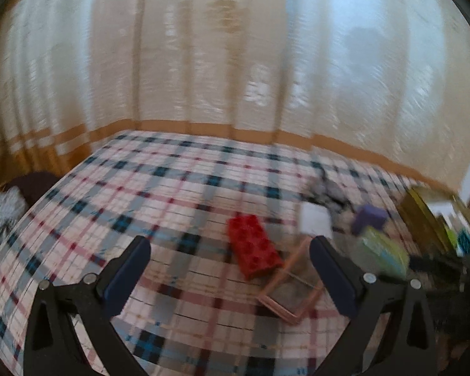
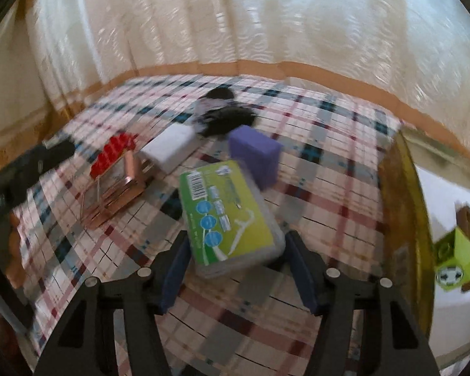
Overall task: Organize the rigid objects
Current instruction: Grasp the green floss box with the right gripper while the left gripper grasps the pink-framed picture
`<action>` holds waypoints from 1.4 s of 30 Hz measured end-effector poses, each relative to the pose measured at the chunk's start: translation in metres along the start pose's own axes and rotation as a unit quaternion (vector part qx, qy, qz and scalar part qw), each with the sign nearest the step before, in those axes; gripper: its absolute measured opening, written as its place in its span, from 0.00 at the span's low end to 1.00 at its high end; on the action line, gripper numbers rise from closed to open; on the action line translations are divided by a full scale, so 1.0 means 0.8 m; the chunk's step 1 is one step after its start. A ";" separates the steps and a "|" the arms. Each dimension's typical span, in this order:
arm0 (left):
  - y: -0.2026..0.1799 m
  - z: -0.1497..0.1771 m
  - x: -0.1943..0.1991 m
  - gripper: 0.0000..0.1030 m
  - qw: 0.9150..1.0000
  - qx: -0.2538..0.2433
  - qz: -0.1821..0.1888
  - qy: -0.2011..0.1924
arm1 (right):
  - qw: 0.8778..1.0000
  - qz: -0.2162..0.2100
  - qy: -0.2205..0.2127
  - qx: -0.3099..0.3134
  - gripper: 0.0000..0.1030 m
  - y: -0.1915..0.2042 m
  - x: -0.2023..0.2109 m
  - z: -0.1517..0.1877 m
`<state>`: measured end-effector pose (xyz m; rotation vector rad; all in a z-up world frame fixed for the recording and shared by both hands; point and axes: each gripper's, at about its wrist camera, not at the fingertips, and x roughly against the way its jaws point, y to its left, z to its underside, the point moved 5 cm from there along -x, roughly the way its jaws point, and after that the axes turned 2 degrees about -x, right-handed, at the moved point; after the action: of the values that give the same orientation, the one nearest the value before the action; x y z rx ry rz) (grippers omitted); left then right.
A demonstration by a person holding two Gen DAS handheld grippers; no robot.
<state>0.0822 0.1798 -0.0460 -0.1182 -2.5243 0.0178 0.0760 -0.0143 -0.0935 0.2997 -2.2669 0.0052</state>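
Two tools were in play, and we had them over a plaid-covered counter (image 1: 172,188) in front of a pale curtain (image 1: 235,47). Our right tool (image 2: 235,258) had its jaws around the near end of a green-labelled floss pick box (image 2: 227,213), one finger on each side; both frames were pretty blurry, so we couldn't swear the pads were pressing tight, but the box sat tilted up off the cloth between them, so we'd call it gripped. Our left tool (image 1: 230,258) was spread wide with nothing between its fingers, hovering above the cloth. Ahead of it lay a red studded block (image 1: 253,246), flat on the plaid, and just to its right a copper wire frame (image 1: 289,288), touching or nearly touching it. Beyond those we could see a white block (image 1: 315,222) and a purple block (image 1: 369,217) near each other, with some dark crumpled thing (image 2: 225,116) behind them that we couldn't identify. From the right wrist view the purple block sat just past the far end of the floss box. Off to the right edge there was a yellowish tray rim (image 2: 404,194) and a lime green carton (image 2: 454,261) beyond it.
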 end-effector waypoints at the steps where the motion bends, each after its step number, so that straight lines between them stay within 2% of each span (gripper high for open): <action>1: -0.007 0.001 0.000 1.00 1.000 -0.014 0.007 0.000 | 1.000 -0.002 -0.004 -0.015 0.61 -0.006 0.002 0.000; 4: -0.026 0.008 0.002 0.99 0.998 -0.053 0.042 0.011 | 0.999 -0.026 -0.015 -0.026 0.62 -0.009 0.007 -0.003; 7: -0.040 0.015 0.001 0.98 0.995 -0.077 0.061 0.029 | 0.999 -0.022 -0.027 -0.012 0.62 -0.004 0.011 -0.007; 9: -0.049 0.020 -0.003 0.98 0.993 -0.094 0.065 0.039 | 0.999 -0.016 -0.032 0.003 0.62 -0.001 0.012 -0.009; 13: -0.061 0.026 -0.015 0.98 0.989 -0.119 0.053 0.066 | 0.999 -0.031 -0.028 0.013 0.62 0.001 0.006 -0.015; 17: -0.058 0.033 -0.033 0.90 0.987 -0.110 0.045 0.104 | 0.999 -0.042 -0.021 0.022 0.62 0.004 0.000 -0.017; 23: -0.057 0.039 -0.049 0.64 0.984 -0.091 0.062 0.138 | 0.998 -0.044 -0.012 0.037 0.62 0.014 -0.008 -0.019; 27: -0.067 0.039 -0.048 0.44 0.983 -0.101 0.071 0.133 | 0.998 -0.040 -0.007 0.039 0.62 0.015 -0.013 -0.020; 33: -0.081 0.038 -0.039 0.43 0.984 -0.106 0.077 0.119 | 0.998 -0.045 0.005 0.036 0.62 0.019 -0.020 -0.020; 35: -0.082 0.036 -0.033 0.43 0.986 -0.097 0.083 0.108 | 0.998 -0.039 0.005 0.043 0.57 0.021 -0.018 -0.018; 38: -0.084 0.033 -0.023 0.43 0.987 -0.083 0.098 0.093 | 0.997 -0.040 0.006 0.060 0.56 0.028 -0.016 -0.014; 42: -0.074 0.027 -0.017 0.43 0.993 -0.050 0.083 0.073 | 0.998 -0.040 0.000 0.046 0.56 0.023 -0.010 -0.011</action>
<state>0.0758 0.1200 -0.0690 -0.3579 -2.3626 -0.0484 0.0839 0.0059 -0.0918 0.4397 -2.2560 0.0673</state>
